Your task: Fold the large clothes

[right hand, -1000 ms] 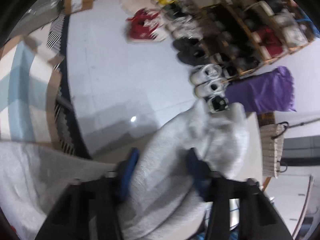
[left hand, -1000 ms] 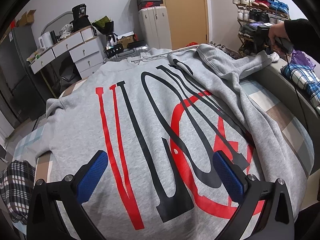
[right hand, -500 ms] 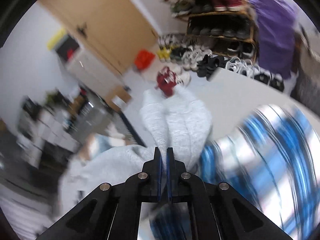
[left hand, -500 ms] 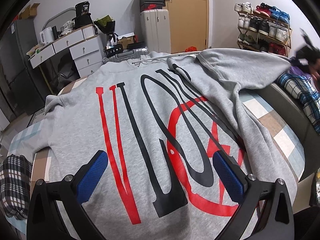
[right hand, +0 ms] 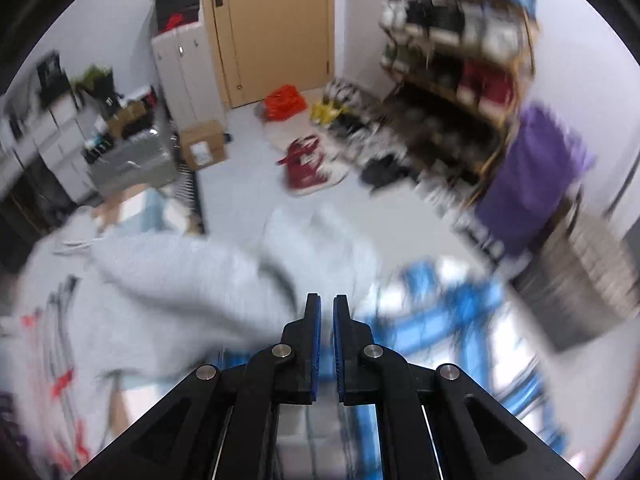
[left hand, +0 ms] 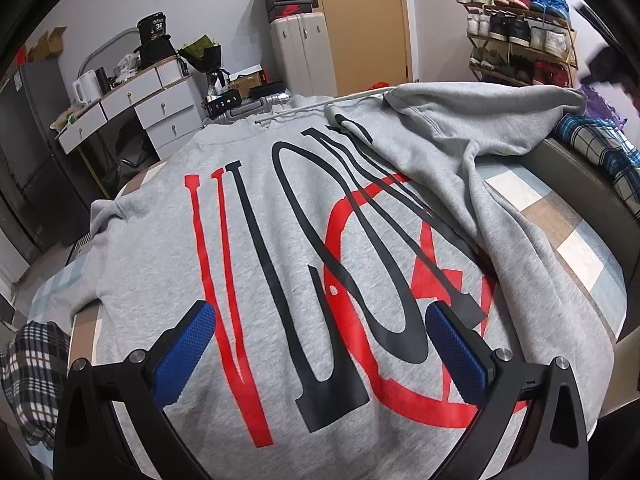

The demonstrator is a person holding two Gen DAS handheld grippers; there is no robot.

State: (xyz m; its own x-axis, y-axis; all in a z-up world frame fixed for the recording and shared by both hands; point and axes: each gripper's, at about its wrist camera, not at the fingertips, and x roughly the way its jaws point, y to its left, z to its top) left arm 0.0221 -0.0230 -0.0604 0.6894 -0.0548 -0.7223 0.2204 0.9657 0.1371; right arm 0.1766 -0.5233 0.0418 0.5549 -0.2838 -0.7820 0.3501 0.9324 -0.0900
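Here the left tongs (left hand: 320, 344) hang spread wide and hold nothing, their blue pads (left hand: 182, 354) poised just above the grey sweatshirt (left hand: 280, 220), which lies flat on the bed (left hand: 560, 224) directly ahead of them, its red and black lettering running away from the tips. Ahead and to the right of these tongs, one sleeve (left hand: 492, 116) is folded in over the sweatshirt's body, its end reaching toward a blue plaid cloth (left hand: 600, 148) at the bed's right edge. To the left and slightly behind the tips, a dark plaid blanket (left hand: 32, 364) sits at the bed's corner. Farther ahead stand white drawers (left hand: 160, 108), a pale cabinet (left hand: 302, 56) and a shoe rack (left hand: 520, 40). In the blurred right wrist view, the right tongs (right hand: 327, 308) are nearly closed with a thin gap between the pads and nothing caught in it; the sweatshirt (right hand: 180, 280) lies just ahead and to their left, the plaid cloth (right hand: 440, 300) just to their right, and a wooden door (right hand: 272, 28) far ahead.
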